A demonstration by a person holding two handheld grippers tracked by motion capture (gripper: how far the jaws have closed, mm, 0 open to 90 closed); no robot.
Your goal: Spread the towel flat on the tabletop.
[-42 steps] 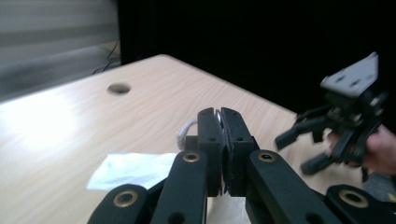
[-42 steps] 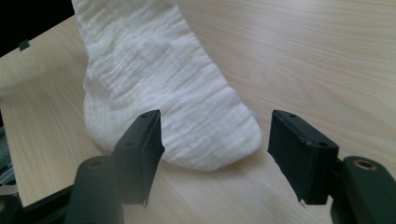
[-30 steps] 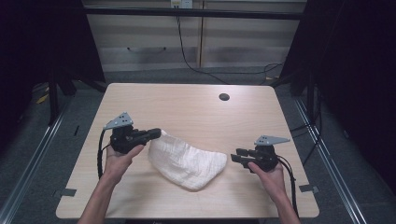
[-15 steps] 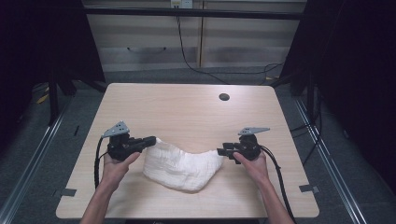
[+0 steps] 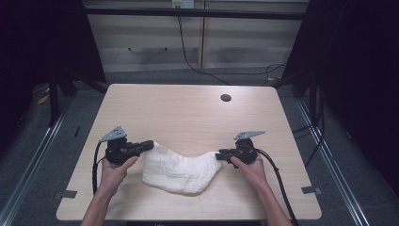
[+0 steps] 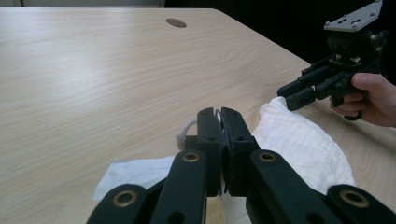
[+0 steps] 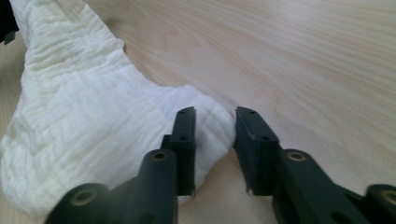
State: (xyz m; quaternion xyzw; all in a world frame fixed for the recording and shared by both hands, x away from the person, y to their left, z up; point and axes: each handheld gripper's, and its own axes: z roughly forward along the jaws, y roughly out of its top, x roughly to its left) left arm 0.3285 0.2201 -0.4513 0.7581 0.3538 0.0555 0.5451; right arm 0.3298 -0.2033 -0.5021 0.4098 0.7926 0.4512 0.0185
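Cloth [image 5: 181, 167] — white, crinkled; now drawn out wider than half a second ago, when it lay bunched closer between the hands. Long axis runs 9 to 3 o'clock across the near half of the table [image 5: 188, 113], sagging toward 6 in the middle, both upper corners lifted to the grippers.

Left gripper [image 5: 149, 144] — at the cloth's 9 o'clock corner, moved slightly outward since earlier; jaws clenched on a pinch of cloth, seen in the left gripper view [image 6: 223, 135].

Right gripper [image 5: 220, 156] — at the cloth's 3 o'clock corner; jaws parted, the corner lying between them [image 7: 212, 135], not squeezed. It has come in from farther right a second ago.

Hole [image 5: 226, 98] — dark, round, at the table's 1 o'clock, well apart from the cloth.
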